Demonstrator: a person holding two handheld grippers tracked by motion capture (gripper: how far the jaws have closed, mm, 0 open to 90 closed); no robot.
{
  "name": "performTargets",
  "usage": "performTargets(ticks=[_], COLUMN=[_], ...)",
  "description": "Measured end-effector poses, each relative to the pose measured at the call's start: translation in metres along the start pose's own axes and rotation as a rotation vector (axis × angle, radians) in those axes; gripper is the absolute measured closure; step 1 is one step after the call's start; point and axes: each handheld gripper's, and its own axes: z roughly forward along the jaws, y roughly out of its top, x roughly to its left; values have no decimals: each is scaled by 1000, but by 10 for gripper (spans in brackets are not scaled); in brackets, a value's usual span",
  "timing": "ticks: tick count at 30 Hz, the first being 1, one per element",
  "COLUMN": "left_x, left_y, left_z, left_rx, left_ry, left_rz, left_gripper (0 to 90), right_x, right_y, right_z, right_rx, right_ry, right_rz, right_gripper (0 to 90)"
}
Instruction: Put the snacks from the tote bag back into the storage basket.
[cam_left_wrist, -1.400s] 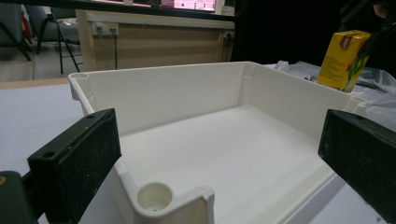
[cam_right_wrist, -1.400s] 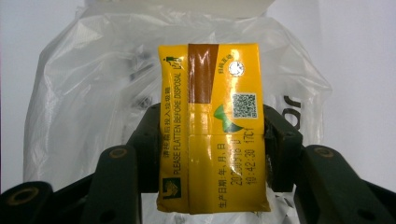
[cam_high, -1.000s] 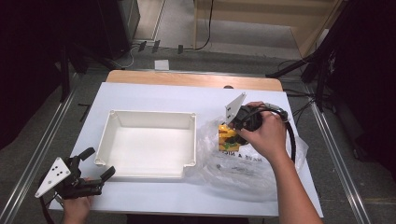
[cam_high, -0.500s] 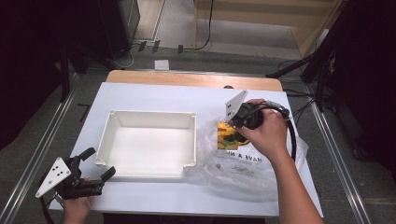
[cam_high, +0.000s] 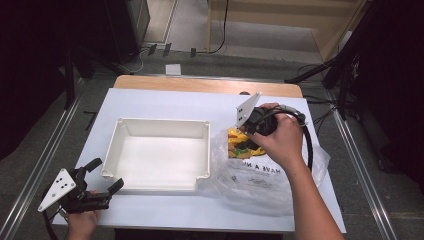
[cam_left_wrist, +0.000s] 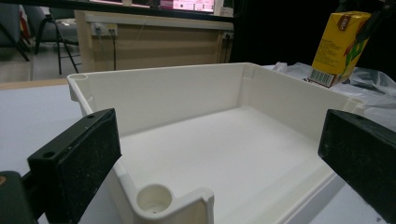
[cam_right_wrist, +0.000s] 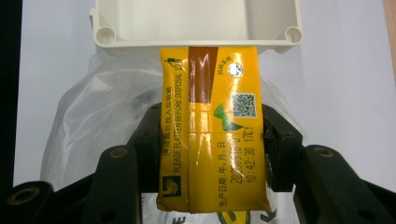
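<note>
Yellow drink carton (cam_right_wrist: 212, 130) sits clamped between the right hand-held gripper (cam_right_wrist: 212, 154) jaws (above the plastic bag (cam_high: 270, 175)).

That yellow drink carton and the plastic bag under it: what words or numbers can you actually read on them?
"PLEASE FLATTEN BEFORE DISPOSAL": along the yellow drink carton, in the right gripper view.
"10:42:30": date stamp on the carton; the digits and Chinese characters beside it are too blurred to read surely.
QR code and barcode: on the carton, no readable figures.
"HAVE A N...": on the clear plastic bag, the rest hidden by the hand.
Smaller print on the bag: too small.
</note>
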Motion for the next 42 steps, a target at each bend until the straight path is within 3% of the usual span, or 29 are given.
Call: performTargets(ticks=[42], left_x=[0], left_y=[0], left_z=[1], left_rx=[-3], left_ry=[-8], left_rz=[-2], left_gripper=[0], right_x=[1], right_y=[39], right_z=[6], right_rx=[-38], right_ry=[15], right_rz=[-43], right_gripper=[519])
